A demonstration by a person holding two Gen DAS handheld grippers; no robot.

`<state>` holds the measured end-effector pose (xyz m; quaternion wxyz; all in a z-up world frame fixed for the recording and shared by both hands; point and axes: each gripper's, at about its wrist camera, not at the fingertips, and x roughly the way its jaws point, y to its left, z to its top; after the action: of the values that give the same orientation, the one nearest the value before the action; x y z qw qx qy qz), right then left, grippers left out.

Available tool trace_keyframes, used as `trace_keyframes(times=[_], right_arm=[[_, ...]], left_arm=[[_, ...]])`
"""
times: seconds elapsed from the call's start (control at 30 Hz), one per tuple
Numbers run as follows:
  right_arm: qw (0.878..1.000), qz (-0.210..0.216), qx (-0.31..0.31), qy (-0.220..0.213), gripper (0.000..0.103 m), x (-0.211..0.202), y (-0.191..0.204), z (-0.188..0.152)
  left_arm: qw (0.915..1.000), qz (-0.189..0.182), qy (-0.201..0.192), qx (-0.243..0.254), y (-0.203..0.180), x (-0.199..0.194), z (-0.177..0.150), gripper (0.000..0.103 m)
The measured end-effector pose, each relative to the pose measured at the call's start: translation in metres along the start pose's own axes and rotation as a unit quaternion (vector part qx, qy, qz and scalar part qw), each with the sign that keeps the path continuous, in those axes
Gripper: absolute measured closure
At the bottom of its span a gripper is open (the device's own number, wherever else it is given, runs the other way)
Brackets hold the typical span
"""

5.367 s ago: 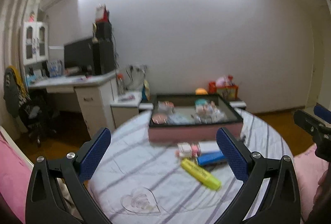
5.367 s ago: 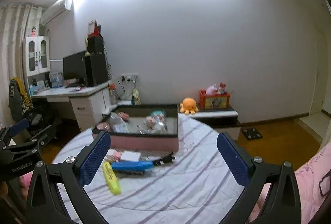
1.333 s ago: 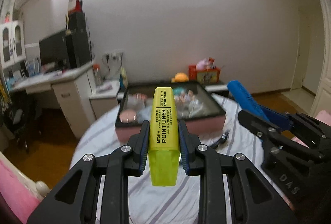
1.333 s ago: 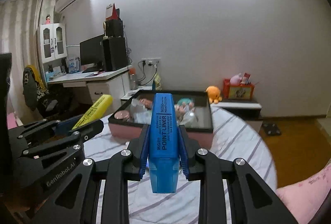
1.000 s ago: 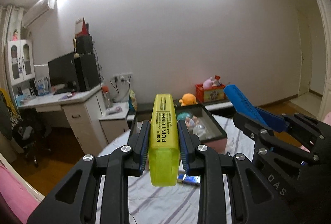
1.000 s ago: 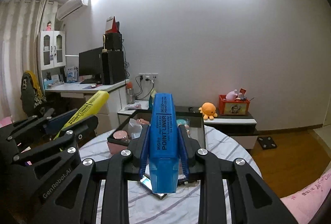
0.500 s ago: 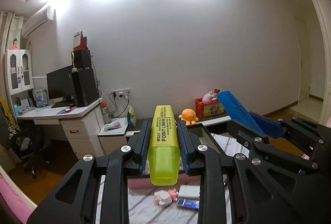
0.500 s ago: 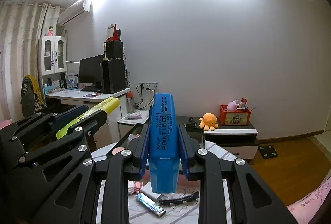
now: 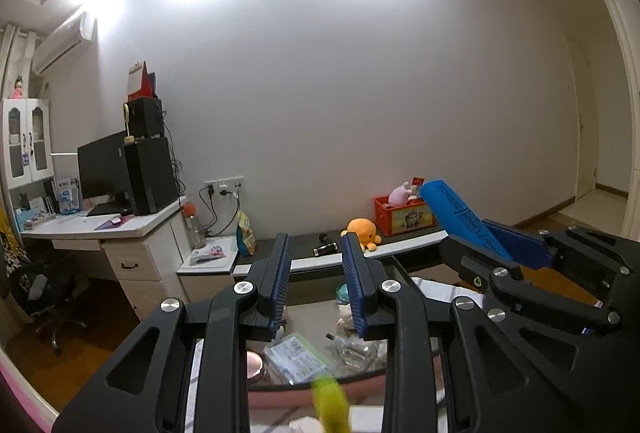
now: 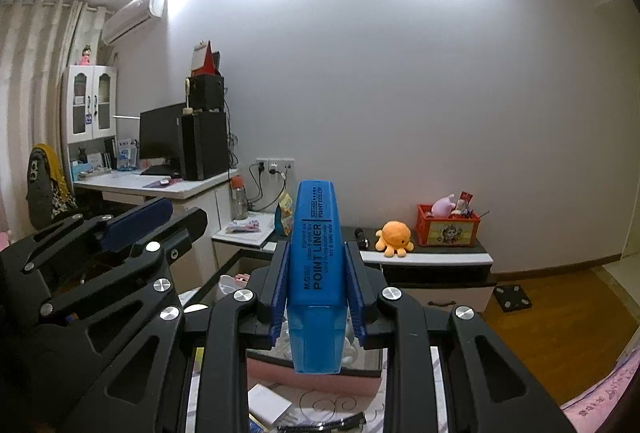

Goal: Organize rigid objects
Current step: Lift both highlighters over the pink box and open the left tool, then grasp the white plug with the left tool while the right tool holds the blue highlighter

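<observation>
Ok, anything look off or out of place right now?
Yes: the left tool is empty, and a blurred yellow highlighter is below it near the pink box's front edge, apparently falling. The right tool grips the blue highlighter.

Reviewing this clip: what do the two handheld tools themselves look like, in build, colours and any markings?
Both match. The left tool and the right tool have matte black plastic linkage arms with triangular cut-outs and round silver screw heads at the joints. Each finger carries a ribbed dark blue pad. No lettering is readable on them now, and no cables or sleeves show.
</observation>
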<state>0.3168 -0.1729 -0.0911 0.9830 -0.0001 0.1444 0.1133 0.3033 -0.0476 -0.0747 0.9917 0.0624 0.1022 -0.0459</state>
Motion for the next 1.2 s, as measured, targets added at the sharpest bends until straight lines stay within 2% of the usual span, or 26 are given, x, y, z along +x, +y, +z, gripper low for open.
trace_keyframes(times=[0.1, 0.17, 0.27, 0.4, 0.53, 0.6, 0.73, 0.87, 1.07, 1.2], right_arm=[[1.0, -0.002, 0.002, 0.026, 0.076, 0.032, -0.006, -0.005], [0.998, 0.001, 0.007, 0.06, 0.076, 0.06, -0.011, -0.014], [0.996, 0.014, 0.02, 0.091, 0.076, 0.079, -0.019, -0.03], [0.993, 0.024, 0.031, 0.109, 0.076, 0.079, -0.026, -0.048], [0.991, 0.038, 0.037, 0.124, 0.076, 0.072, -0.027, -0.061], [0.99, 0.041, 0.036, 0.128, 0.076, 0.065, -0.026, -0.067], [0.989, 0.047, 0.041, 0.137, 0.076, 0.058, -0.027, -0.073], [0.988, 0.045, 0.048, 0.143, 0.076, 0.051, -0.034, -0.078], [0.987, 0.036, 0.059, 0.143, 0.076, 0.044, -0.049, -0.08], [0.986, 0.037, 0.064, 0.148, 0.076, 0.044, -0.055, -0.083]], left_arm=[[0.9986, -0.014, 0.051, -0.002, 0.002, 0.046, -0.017, 0.078], [0.9946, -0.009, 0.103, -0.001, 0.006, 0.069, -0.034, 0.078], [0.9866, -0.041, 0.153, -0.04, 0.022, 0.079, -0.06, 0.076], [0.9787, -0.033, 0.196, -0.05, 0.032, 0.074, -0.088, 0.074], [0.9716, -0.034, 0.226, -0.063, 0.031, 0.057, -0.117, 0.049], [0.966, -0.032, 0.248, -0.067, 0.032, 0.051, -0.132, 0.049], [0.9577, -0.045, 0.275, -0.07, 0.022, 0.05, -0.148, 0.049], [0.9599, -0.076, 0.267, -0.034, -0.005, 0.043, -0.145, 0.049], [0.9509, -0.117, 0.286, 0.017, -0.044, 0.046, -0.146, 0.049], [0.945, -0.113, 0.306, 0.027, -0.048, 0.058, -0.149, 0.052]])
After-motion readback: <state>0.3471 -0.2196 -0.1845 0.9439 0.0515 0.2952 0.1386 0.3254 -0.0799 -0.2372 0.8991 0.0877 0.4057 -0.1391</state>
